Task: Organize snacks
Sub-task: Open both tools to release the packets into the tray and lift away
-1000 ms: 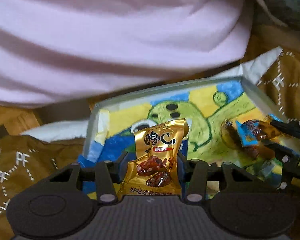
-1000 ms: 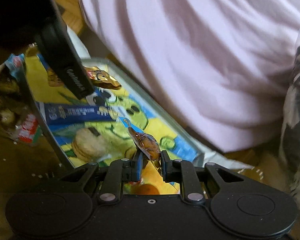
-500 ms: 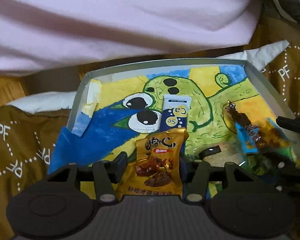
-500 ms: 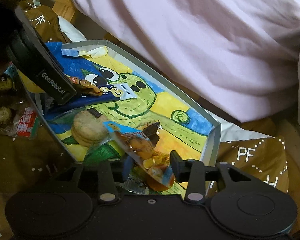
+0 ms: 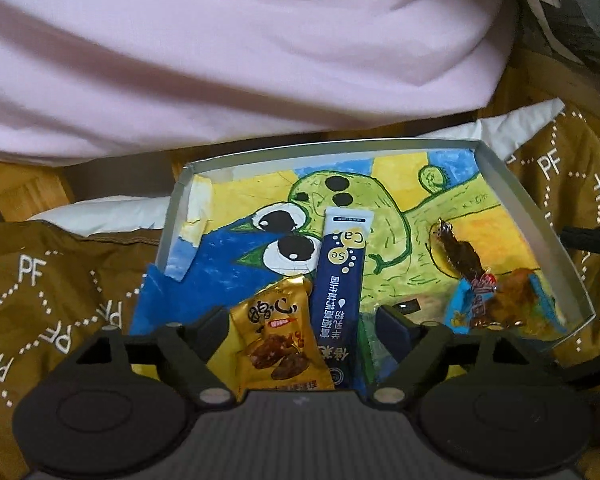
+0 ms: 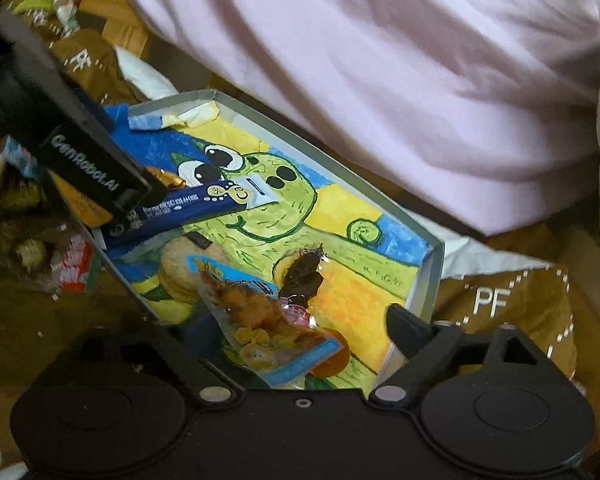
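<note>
A person in a pale pink top [image 5: 220, 60] fills the background, brown "PF" patterned cloth [image 5: 40, 280] spread below. On it sits the shallow tray [image 5: 540, 232] with its green cartoon drawing. Left hand-held gripper [image 5: 302, 320], jaws spread wide, nothing clamped: the gold snack packet [image 5: 278, 336] lies loose between them, just beside the navy stick sachet [image 5: 342, 280]. Right hand-held gripper [image 6: 284, 336] is parted too, the blue-edged clear snack packet [image 6: 268, 332] lying free on the tray. A dark dried-fruit wrapper [image 6: 302, 276] touches it; round biscuits [image 6: 180, 268] sit nearby.
</note>
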Demonstrator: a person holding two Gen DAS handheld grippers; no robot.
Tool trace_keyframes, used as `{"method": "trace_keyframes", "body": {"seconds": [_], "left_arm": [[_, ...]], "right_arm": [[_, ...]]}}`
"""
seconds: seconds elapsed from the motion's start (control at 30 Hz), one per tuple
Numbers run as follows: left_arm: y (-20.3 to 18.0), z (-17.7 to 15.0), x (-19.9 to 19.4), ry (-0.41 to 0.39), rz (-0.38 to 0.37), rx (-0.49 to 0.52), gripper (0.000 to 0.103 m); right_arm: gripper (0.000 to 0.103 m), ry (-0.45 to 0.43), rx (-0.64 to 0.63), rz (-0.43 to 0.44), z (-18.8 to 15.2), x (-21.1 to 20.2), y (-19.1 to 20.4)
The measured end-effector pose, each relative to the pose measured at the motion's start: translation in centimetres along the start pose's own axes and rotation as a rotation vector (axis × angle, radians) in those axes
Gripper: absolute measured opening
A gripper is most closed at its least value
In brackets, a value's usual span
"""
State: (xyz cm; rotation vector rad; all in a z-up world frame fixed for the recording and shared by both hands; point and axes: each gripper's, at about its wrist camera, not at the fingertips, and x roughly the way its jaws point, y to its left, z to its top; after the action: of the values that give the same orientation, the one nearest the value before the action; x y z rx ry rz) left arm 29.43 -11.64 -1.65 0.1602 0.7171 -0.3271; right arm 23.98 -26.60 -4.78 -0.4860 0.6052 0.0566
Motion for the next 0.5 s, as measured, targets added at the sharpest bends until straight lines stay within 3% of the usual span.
{"method": "trace_keyframes", "body": {"seconds": [0.23,0.5], "left_arm": [[0.8,0.5,-3.6,-0.027,0.046,-0.075,0.098],[1.5,-1.3,-11.2,-0.067,0.1,-0.173,0.101]], "right_arm": [[0.099,-0.051,0.18,0.087,0.2,-3.1,-2.3],[0.102,-0.176,0.281,0.144,0.1,-10.6,-3.5]]}}
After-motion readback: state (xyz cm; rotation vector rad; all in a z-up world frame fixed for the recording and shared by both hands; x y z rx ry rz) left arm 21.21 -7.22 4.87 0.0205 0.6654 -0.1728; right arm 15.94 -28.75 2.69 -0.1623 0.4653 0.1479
